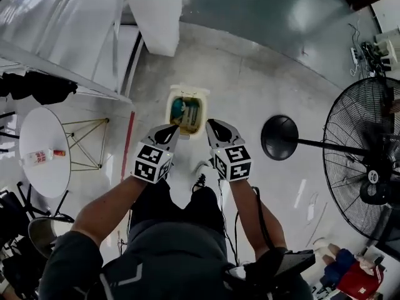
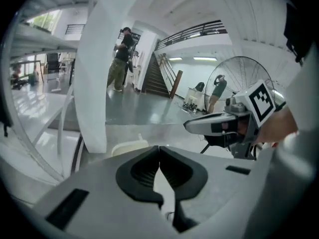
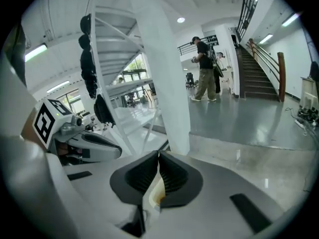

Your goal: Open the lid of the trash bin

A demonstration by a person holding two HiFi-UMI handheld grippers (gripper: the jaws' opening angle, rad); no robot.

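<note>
At far left a round white table (image 1: 42, 167) carries a small packet, with a yellow wire frame (image 1: 87, 144) beside it and a red floor stripe (image 1: 127, 144) further in. The trash bin (image 1: 187, 112) stands on the grey floor ahead of the person's feet, between that stripe and the fan base. Its mouth looks uncovered, with teal contents showing and what may be the lid tipped up at the far rim, though I cannot confirm that. If so, the opening is largely done. The left gripper (image 1: 169, 132) hangs above the bin's near edge with its 2 jaws pressed tip to tip and nothing in them. The right gripper (image 1: 219, 130), just beside it, is likewise closed and empty, and cream plastic shows only through the gap beneath. A black fan base (image 1: 279, 137) and a large floor fan (image 1: 365, 161) stand well to the right, and nothing blocks the bin.
</note>
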